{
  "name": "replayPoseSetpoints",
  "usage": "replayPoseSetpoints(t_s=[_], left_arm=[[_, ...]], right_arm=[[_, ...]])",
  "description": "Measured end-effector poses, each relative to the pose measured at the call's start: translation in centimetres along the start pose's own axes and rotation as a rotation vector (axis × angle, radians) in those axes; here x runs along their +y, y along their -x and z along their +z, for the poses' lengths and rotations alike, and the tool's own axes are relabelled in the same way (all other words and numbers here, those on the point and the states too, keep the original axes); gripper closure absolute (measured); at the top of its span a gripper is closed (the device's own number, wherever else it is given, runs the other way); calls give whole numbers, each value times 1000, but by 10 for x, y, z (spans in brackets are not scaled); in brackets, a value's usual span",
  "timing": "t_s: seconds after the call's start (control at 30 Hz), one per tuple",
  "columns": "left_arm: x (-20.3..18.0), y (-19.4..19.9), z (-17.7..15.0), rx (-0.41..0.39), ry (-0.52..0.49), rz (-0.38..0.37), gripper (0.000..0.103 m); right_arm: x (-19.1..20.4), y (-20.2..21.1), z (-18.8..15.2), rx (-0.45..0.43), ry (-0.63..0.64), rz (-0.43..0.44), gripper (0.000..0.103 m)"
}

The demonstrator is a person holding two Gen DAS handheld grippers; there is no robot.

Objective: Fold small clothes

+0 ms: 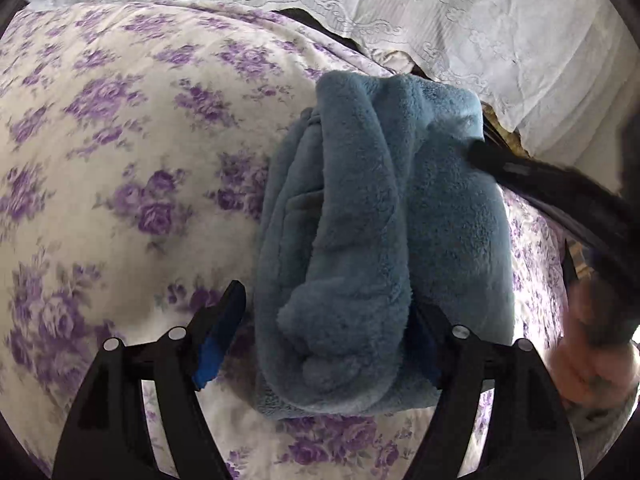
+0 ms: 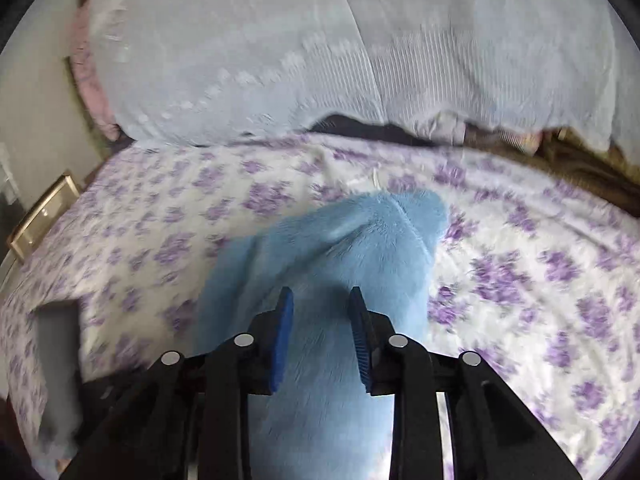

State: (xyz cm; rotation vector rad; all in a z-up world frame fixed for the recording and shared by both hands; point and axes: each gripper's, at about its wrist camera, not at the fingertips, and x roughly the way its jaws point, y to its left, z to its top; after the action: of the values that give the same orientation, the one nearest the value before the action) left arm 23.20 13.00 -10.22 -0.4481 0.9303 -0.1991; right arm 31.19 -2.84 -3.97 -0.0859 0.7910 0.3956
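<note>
Blue cloth (image 1: 384,240), soft and fluffy, folded up in a thick bundle on the sheet (image 1: 120,160) with purple flowers. In the left view, right of the middle, from near the top down almost to the bottom edge. Long fold down its middle, with a round lump at the low end.

Left gripper (image 1: 326,300) at the bottom of that view, wide open. Low end of the blue cloth between the two fingers, not squeezed. Left pad (image 1: 216,340) blue, clear of the cloth with a bit of sheet in the gap. Other pad mostly hidden behind the fluffy edge.

Right gripper (image 1: 492,160) coming in from the right edge of the left view, dark and blurry, its tip at the upper right corner of the blue cloth. Cannot tell there if touching. A hand (image 1: 592,360) blurry in the lower right.

In the right view, blue cloth (image 2: 320,248) in the middle, pale and blurry, down to the bottom edge. Right gripper (image 2: 320,292) over it, open only a little. Blue pads (image 2: 282,340) apart, cloth seen through the gap, nothing pinched.

White lace cover (image 2: 280,60) across the top of both views, past the far edge of the sheet (image 2: 520,260). Gold frame (image 2: 40,216) at the left edge of the right view.
</note>
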Motion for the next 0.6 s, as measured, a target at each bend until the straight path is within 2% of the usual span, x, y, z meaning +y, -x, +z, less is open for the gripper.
replayPoseSetpoints(t_s=[0.1,0.2,0.27,0.37,0.6], left_arm=[[1,-4,1,-5,-3,29,25],[-1,-7,2,-15,-5,58,16],[-3,-7,3,-20,-16,69,16],[-5,-4,1,-30,-27,81,16],[-12,1,0,-56,-60,123,16]], right_arm=[[6,-41,-14,81,22,-43,74],[2,-43,-13,88,18,-16,74],[2,-42,-13,85,37,-10,74],[-2,-29,-13,35,38,-10,75],[-7,39,-29,-76,53,13,75]])
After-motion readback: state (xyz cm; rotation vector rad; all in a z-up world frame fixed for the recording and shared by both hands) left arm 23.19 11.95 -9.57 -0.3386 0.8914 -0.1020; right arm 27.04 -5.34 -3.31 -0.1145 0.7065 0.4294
